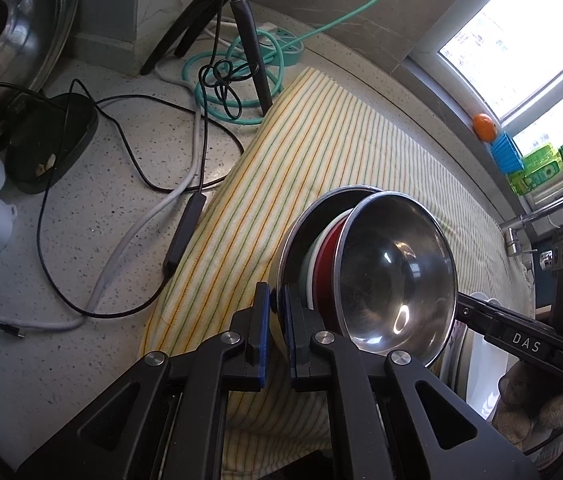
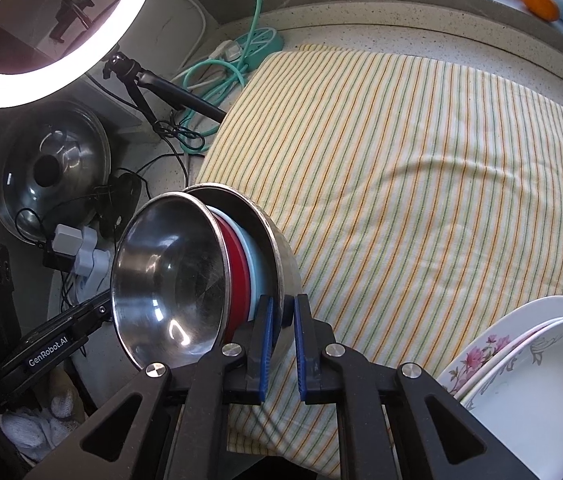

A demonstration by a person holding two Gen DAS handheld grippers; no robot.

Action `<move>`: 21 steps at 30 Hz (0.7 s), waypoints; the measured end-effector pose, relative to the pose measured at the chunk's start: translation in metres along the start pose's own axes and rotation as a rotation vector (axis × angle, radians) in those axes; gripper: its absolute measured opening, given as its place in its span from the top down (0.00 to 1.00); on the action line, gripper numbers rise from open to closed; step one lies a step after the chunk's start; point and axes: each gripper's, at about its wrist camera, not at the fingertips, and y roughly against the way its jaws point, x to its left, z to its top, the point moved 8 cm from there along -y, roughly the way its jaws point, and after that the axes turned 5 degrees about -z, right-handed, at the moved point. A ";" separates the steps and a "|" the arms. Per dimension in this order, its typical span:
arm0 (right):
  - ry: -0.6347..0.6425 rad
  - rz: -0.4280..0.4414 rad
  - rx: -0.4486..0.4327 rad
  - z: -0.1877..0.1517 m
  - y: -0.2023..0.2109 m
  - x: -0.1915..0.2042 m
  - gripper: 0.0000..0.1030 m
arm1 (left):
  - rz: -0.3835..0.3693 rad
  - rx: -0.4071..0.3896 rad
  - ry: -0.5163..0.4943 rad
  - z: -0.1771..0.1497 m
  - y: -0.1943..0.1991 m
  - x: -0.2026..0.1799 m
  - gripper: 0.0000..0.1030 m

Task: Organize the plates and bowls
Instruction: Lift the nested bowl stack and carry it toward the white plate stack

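Observation:
A nested stack of bowls hangs tilted above the striped cloth (image 2: 401,184). The large outer steel bowl (image 1: 295,236) (image 2: 281,248) holds a pale bowl (image 2: 256,264), a red bowl (image 1: 327,264) (image 2: 237,264) and a smaller steel bowl (image 1: 397,276) (image 2: 169,272). My left gripper (image 1: 277,320) is shut on the outer bowl's rim, which sits between the blue pads. My right gripper (image 2: 283,328) is shut on the same rim at the opposite side. White flowered plates (image 2: 521,364) (image 1: 481,368) are stacked at the cloth's near right corner.
Cables (image 1: 129,184), a green cord (image 1: 225,80) and a tripod (image 1: 241,32) clutter the speckled counter left of the cloth. A steel pot lid (image 2: 53,176) leans at the far left under a ring light (image 2: 41,40). An orange (image 1: 484,126) and bottles sit on the window ledge.

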 end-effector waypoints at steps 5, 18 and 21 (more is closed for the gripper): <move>0.002 0.002 0.001 0.000 0.000 0.000 0.91 | 0.024 0.018 -0.022 0.001 -0.002 -0.002 0.95; -0.007 0.006 0.005 -0.004 0.003 -0.002 0.91 | 0.016 0.019 -0.004 -0.001 -0.006 -0.002 0.94; -0.014 0.009 0.008 -0.005 0.003 -0.001 0.91 | 0.023 0.016 -0.003 -0.001 -0.005 -0.002 0.94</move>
